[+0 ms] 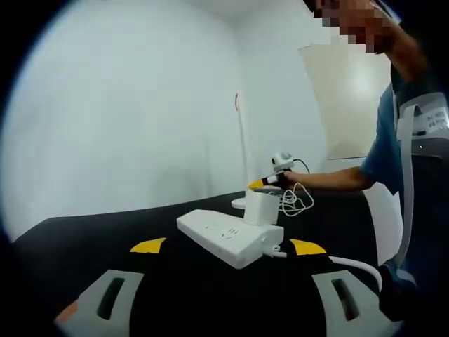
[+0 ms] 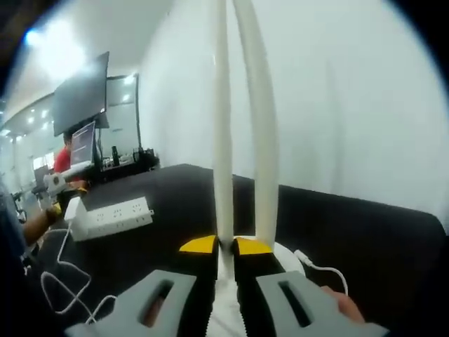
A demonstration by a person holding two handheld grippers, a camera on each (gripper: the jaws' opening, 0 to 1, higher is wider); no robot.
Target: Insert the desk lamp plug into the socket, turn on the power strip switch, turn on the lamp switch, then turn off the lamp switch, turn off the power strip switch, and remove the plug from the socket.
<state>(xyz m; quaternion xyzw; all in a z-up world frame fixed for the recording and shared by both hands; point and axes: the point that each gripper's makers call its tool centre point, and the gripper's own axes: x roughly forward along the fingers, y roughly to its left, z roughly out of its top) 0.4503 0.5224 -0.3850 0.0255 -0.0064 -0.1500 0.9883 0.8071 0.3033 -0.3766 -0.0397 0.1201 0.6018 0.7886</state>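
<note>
Risks tipping the desk lamp (image 2: pixel 263 140) at the far edge of the desk (image 1: pixel 84 239) by pinching its stem with the right gripper (image 2: pixel 226 246), while holding the left gripper (image 1: pixel 229 246) spread before the mid-desk power strip (image 1: pixel 217 235) with the plug (image 1: pixel 261 208) seated.

White walls (image 1: pixel 126 105) behind a black table (image 1: pixel 84 239) — dark monitor (image 2: pixel 83 95), ceiling lights (image 2: pixel 52 38) beyond.

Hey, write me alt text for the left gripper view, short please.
A white power strip lies on a black table with a white adapter plugged in, between the open left tongs. Beyond, the right tongs reach toward the desk lamp.
</note>
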